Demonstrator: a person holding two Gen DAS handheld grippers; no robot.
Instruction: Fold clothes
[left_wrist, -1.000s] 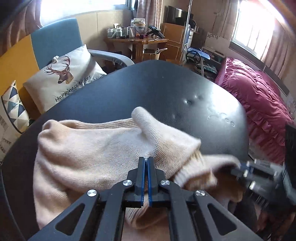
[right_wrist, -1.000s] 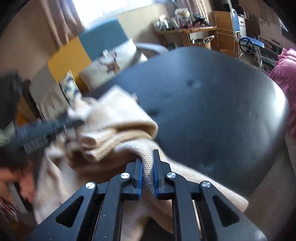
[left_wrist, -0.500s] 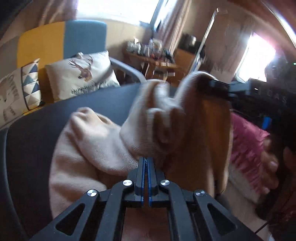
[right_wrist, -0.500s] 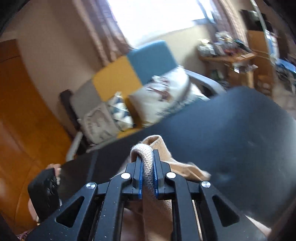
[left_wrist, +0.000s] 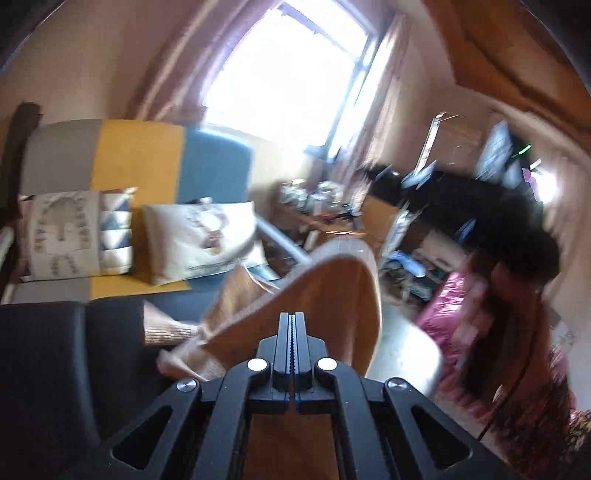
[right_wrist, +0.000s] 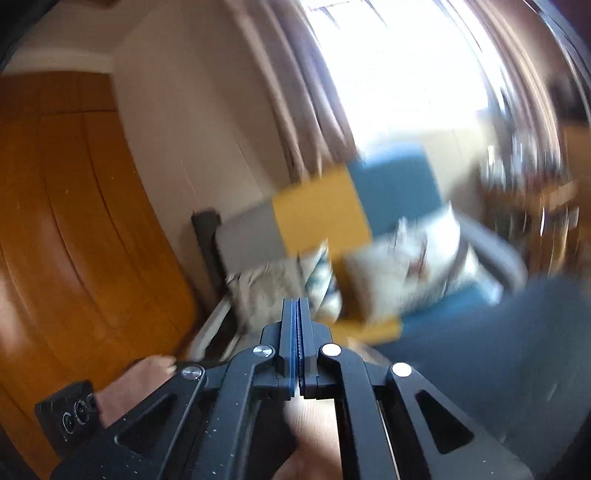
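Black tabletop (left_wrist: 55, 350) carries one cuff of the sweater (left_wrist: 325, 295); the rest is raised above it. Left gripper (left_wrist: 294, 325): fingers closed, sweater rising just beyond them, grip not confirmable. Right gripper (right_wrist: 298, 314): fingers have just closed, nothing between them. Sofa (left_wrist: 136, 155) stands behind.

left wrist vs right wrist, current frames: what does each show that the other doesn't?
Left wrist only: the beige sweater arched up off the black table, a cluttered desk and a pink bed.

Right wrist only: orange wooden panels filling the left side, and a hand low left on a black device.

Both: the grey, yellow and blue sofa with cushions, a bright curtained window, and each view's own gripper, left gripper and right gripper, with jaws closed.
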